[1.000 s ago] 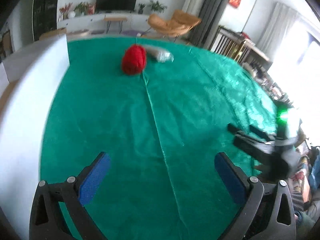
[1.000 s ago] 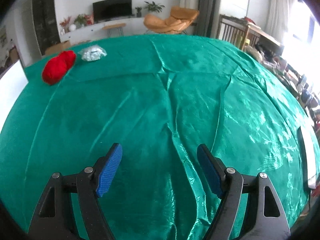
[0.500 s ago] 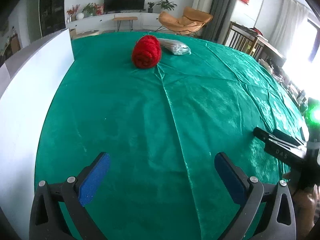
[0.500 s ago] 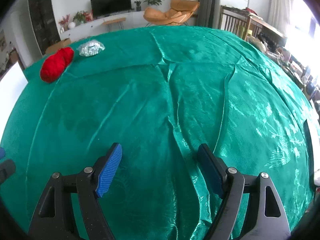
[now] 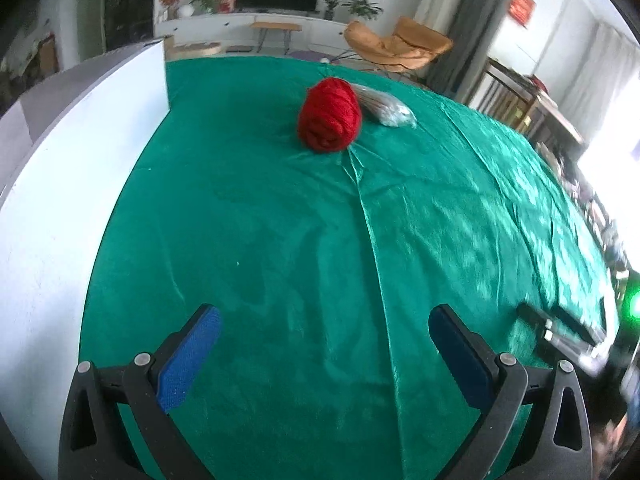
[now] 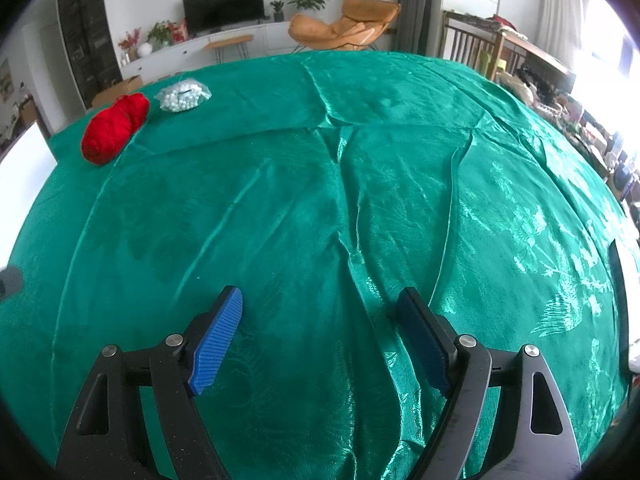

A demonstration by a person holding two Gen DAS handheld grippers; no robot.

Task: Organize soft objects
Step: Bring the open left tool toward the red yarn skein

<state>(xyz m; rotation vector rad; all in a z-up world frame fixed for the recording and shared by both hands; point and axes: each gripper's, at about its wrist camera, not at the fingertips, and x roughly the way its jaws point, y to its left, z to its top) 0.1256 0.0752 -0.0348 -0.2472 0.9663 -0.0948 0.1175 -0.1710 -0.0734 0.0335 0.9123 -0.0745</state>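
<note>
Red yarn ball (image 5: 330,115) is sitting way out ahead of the left gripper (image 5: 324,354), pretty much straight up the middle line between its two blue pads (image 5: 190,360), far beyond the tips and not touching anything of the gripper. Right behind the yarn, on the far right side of it and touching or nearly touching, there's a clear bag (image 5: 386,106) lying on its side; from the right wrist view you can see that bag (image 6: 183,95) is stuffed with little white balls. The left gripper's jaws are spread wide with nothing between them but green tablecloth (image 5: 280,240). Same deal with the right gripper (image 6: 320,338): jaws released, only wrinkled cloth showing in the gap, with a long crease running from between the pads up toward the far edge. From that gripper the yarn (image 6: 114,129) is far off ahead and well to the left of the left pad, with the bag just to the right of it, close but looking slightly apart from this angle. A white board (image 5: 60,200) stands along the cloth well outside the left gripper's left pad. The right gripper shows up blurry in the left wrist view, off past the right pad near the edge of the frame.
</note>
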